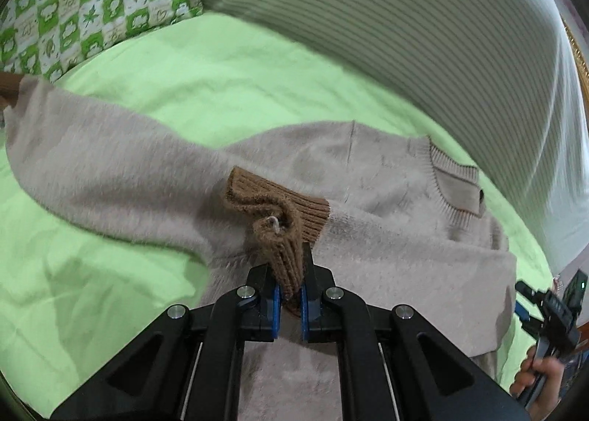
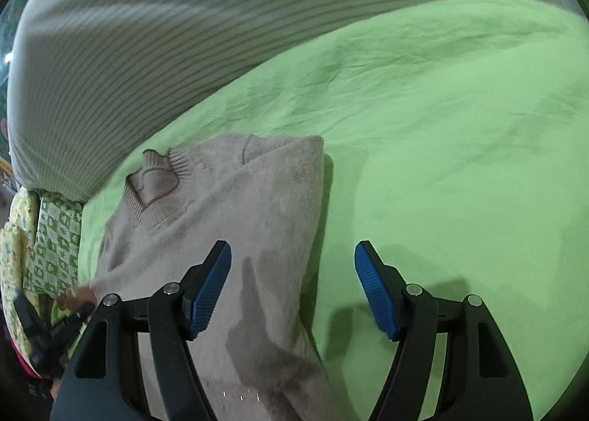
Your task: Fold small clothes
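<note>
A small beige fuzzy sweater (image 1: pixel 386 237) lies on the light green bedsheet (image 1: pixel 221 82). My left gripper (image 1: pixel 289 299) is shut on the brown ribbed cuff (image 1: pixel 283 222) of one sleeve and holds it over the sweater's body. That sleeve (image 1: pixel 103 170) arcs off to the left. In the right wrist view the sweater (image 2: pixel 235 218) lies with its ribbed collar (image 2: pixel 154 178) at the left and one side folded in. My right gripper (image 2: pixel 292 285) is open and empty above the sweater's right edge. It also shows in the left wrist view (image 1: pixel 552 310) at the far right.
A striped grey-white duvet (image 1: pixel 386 23) runs along the back of the bed. A green patterned pillow (image 1: pixel 84 12) lies at the back left, also in the right wrist view (image 2: pixel 55 251). Bare green sheet (image 2: pixel 460 163) spreads to the right of the sweater.
</note>
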A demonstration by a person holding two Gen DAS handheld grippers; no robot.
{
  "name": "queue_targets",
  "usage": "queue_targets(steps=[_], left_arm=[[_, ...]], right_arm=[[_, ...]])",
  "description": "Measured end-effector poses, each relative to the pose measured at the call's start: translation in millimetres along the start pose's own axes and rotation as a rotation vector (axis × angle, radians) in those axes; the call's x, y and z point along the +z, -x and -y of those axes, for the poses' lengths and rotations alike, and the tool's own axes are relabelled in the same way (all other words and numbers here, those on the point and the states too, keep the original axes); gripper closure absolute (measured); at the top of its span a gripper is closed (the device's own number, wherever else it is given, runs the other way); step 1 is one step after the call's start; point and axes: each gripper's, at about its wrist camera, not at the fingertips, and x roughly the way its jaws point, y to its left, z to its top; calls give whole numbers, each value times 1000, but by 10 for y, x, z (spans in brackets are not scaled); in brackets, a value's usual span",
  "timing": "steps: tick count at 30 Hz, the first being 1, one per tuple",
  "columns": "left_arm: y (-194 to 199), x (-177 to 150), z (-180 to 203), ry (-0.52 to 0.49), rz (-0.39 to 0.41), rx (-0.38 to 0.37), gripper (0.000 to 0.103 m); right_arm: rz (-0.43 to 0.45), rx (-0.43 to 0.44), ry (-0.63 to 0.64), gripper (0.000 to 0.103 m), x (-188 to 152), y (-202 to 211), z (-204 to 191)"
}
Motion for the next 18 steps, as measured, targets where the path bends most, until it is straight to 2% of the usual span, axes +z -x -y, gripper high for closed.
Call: queue_targets(steps=[5, 6, 7, 8, 11, 13, 16, 18], left_arm=[[-17, -189, -16, 29, -26, 5, 97], [-16, -220, 8, 24, -28, 5, 97], [-16, -243, 46, 19, -30, -2, 97], [-15, -246, 90, 13, -31, -11, 97], [-45, -235, 293, -22, -33, -57, 96], [-70, -229, 460, -72, -16, -51, 96], [-190, -237, 606, -127, -12, -21, 96], [-276, -252, 583, -135, -29, -6, 96]], right_arm=[[-42, 38, 10, 35, 41, -188, -7], [-55, 49, 26, 43, 47, -213, -18], [-80, 57, 44, 89, 70, -235, -38], [-84, 33, 67, 95, 119, -213, -54], [9, -66, 155, 95, 338, 36, -129], [41, -106, 156, 95, 474, 155, -97], [34, -167, 195, 95, 508, 99, -78], [17, -242, 264, 95, 430, -43, -130]])
